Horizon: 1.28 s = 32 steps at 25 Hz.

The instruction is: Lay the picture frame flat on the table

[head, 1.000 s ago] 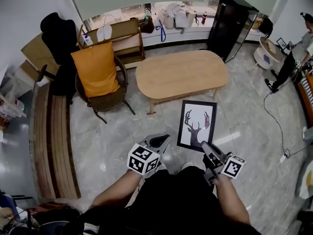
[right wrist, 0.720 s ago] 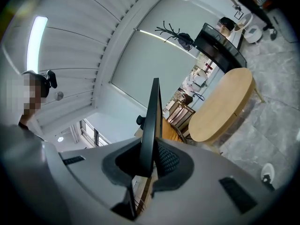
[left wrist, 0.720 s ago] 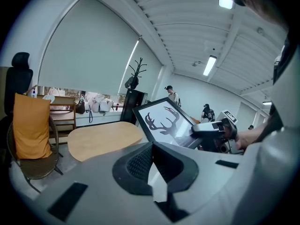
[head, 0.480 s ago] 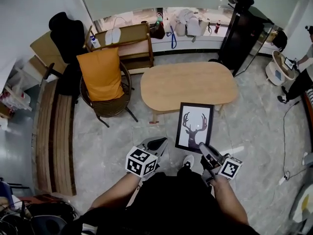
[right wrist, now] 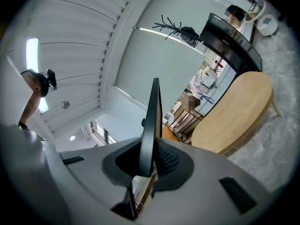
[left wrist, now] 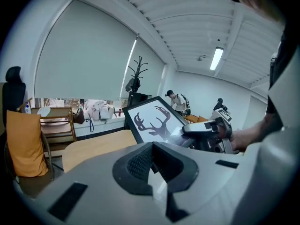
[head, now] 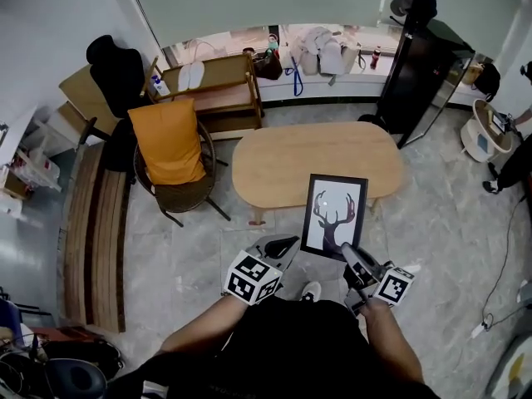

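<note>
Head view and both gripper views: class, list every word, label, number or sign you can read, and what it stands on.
None can be read in any view.
picture frame: a black antlered deer silhouette, no caption.
left gripper and right gripper: their cubes bear black-and-white square markers, no letters.
bottle on the window ledge: label too small to read.

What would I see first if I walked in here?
The black picture frame with a deer's antlered head stands out, gripped by the right tool low in the head view. Beyond it is an oval wooden table, with a bright orange cushion on a chair to its left.
</note>
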### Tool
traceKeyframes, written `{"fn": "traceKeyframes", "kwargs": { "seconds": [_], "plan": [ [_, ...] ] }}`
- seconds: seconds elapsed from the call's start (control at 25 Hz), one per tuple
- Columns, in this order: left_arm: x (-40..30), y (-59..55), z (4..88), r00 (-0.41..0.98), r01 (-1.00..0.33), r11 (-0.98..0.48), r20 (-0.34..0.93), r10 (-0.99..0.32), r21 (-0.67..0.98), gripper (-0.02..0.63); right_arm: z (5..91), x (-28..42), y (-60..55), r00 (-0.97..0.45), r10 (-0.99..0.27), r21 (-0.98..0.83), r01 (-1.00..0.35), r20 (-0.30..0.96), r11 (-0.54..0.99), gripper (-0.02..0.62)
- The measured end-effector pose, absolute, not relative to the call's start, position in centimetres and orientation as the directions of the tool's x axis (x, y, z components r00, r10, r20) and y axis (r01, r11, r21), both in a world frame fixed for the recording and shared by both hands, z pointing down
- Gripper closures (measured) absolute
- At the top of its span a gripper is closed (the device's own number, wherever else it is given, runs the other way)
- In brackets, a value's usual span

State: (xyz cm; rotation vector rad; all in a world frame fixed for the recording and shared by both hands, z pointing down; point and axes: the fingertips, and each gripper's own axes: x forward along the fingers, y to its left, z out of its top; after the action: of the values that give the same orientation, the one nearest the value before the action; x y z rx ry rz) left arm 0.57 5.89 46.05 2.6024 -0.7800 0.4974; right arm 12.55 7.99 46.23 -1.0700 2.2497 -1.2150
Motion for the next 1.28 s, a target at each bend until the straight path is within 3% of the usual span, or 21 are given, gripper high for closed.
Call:
{"fn": "traceKeyframes", "kwargs": {
  "seconds": [0.4, 0.68, 1.04, 1.28],
  "plan": [
    [7.4, 3.7, 47.8, 0.758, -0.591, -0.769, 0.496, -0.424, 0.245, 0.606, 47.8, 18.7, 4.3, -0.658, -0.752, -0.852, -0.411, 0.032, 0.323, 0.557],
    [7.2, 1.6, 49.7, 0.707, -0.616, -0.762, 0.569, -0.421, 0.202, 0.606, 49.8, 20.1, 1.6, -0.670, -0.740, -0.868, -0.400, 0.058, 0.294, 0.557],
    [10.8, -5.3, 50.7, 0.761, -0.550, -0.801, 0.538, -0.363, 0.238, 0.606, 50.5, 21.2, -4.5, -0.645, -0.759, -0.861, -0.431, 0.085, 0.270, 0.557],
    [12.5, -14.6, 48.1, 0.802, -0.514, -0.827, 0.471, -0.369, 0.227, 0.606, 51.1, 21.9, -10.0, -0.603, -0.781, -0.855, -0.483, 0.165, 0.192, 0.557]
  ]
}}
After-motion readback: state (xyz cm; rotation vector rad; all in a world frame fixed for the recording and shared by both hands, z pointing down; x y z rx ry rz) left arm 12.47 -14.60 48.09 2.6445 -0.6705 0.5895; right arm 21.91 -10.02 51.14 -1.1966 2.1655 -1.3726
